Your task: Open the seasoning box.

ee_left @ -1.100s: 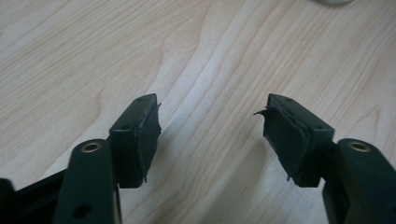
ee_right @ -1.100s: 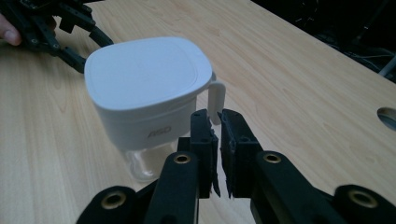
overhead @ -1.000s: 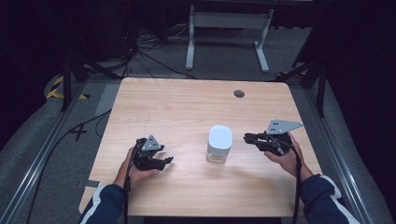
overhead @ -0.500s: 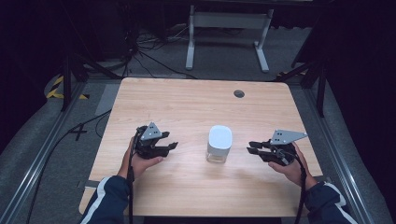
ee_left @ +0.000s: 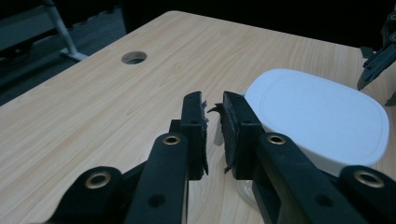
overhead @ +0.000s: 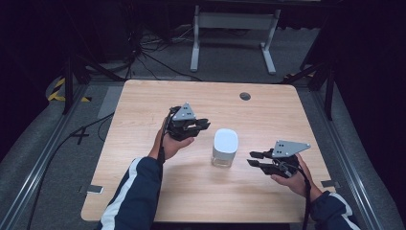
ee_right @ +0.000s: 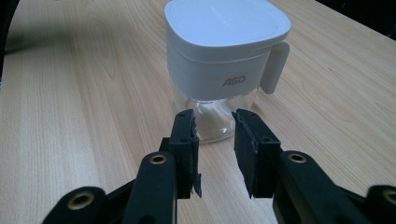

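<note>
The jar (overhead: 225, 147) stands upright at the centre of the high view, on the near half of the bench (overhead: 143, 191). It has a clear glass body, a white cap (ee_right: 226, 21) and a side tab (ee_right: 274, 65) at right in the right gripper view.

Left gripper (overhead: 203, 125): just upper left of the jar, raised above the bench, pointing toward the cap. In the left gripper view the cap sits right of the jaws and slightly beyond them, not between them. Jaws nearly together, a narrow gap showing, nothing held.

Right gripper (overhead: 253, 158): lower right of the jar, low and level with the glass body. In the right gripper view the glass body lies straight ahead of the jaws and apart from them. Jaws apart by a moderate gap, nothing held.

Probable faults from this position:
- The right jaw gap looks narrower than the jar. An advance without opening would likely push the jar across the bench or tip it.
- The jar appears top-heavy, with the wide cap over a narrower glass base. A sideways knock from the left gripper at cap height could topple it.
- The glass is smooth; a light or off-centre grip may slip.

A grommet hole (overhead: 245, 96) lies in the upper right of the bench, well apart from the jar.
</note>
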Motion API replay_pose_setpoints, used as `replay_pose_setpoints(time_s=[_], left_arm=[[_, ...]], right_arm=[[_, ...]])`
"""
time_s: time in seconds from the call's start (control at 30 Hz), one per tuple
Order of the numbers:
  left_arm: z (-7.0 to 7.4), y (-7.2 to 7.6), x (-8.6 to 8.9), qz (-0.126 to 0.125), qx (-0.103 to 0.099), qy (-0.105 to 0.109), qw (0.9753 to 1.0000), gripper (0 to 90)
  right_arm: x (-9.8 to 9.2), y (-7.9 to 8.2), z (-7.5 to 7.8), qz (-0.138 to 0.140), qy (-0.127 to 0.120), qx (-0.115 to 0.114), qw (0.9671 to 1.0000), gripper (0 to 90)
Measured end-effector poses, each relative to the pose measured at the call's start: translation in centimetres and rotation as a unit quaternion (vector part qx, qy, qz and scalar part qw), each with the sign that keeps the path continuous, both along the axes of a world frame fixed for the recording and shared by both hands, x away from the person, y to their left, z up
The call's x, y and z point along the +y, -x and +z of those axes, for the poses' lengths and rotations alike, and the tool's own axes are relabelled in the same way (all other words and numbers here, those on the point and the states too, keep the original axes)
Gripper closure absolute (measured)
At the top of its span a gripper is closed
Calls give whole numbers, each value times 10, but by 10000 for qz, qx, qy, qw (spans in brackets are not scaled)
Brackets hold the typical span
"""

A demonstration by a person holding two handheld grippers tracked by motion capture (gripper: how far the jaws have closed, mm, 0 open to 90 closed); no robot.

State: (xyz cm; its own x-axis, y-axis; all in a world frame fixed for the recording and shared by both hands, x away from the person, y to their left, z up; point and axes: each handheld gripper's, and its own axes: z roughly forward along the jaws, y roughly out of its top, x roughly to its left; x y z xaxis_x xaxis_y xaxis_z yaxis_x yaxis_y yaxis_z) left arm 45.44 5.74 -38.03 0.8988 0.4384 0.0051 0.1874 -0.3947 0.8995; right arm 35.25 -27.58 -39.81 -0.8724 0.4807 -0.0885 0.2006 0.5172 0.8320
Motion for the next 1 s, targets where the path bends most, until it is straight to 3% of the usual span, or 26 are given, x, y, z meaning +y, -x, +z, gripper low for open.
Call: replay_pose_setpoints(time_s=[0.17,0.23,0.47,0.63,0.87,0.93,1.0], left_arm=[[1,-11,-20,-438,-17,-162,9989,880],[2,-14,-27,-454,-90,-327,9984,893],[0,-15,-39,-474,-77,-334,9983,894],[-5,-16,-46,-409,0,-460,9981,896],[-2,-11,-45,-394,-81,-205,9990,894],[2,-9,-47,-512,-107,-145,9985,894],[4,-6,-51,-689,-117,-272,9972,894]], right_arm=[[-1,-2,-2,-43,-26,79,10000,671],[0,-3,-3,-73,5,87,9999,661],[5,-4,-7,-124,179,57,9997,645],[12,-1,-8,-24,297,17,9996,636],[11,0,-7,-36,254,16,9997,636],[11,-1,-7,-43,241,30,9997,636],[11,0,-7,-26,268,33,9996,636]])
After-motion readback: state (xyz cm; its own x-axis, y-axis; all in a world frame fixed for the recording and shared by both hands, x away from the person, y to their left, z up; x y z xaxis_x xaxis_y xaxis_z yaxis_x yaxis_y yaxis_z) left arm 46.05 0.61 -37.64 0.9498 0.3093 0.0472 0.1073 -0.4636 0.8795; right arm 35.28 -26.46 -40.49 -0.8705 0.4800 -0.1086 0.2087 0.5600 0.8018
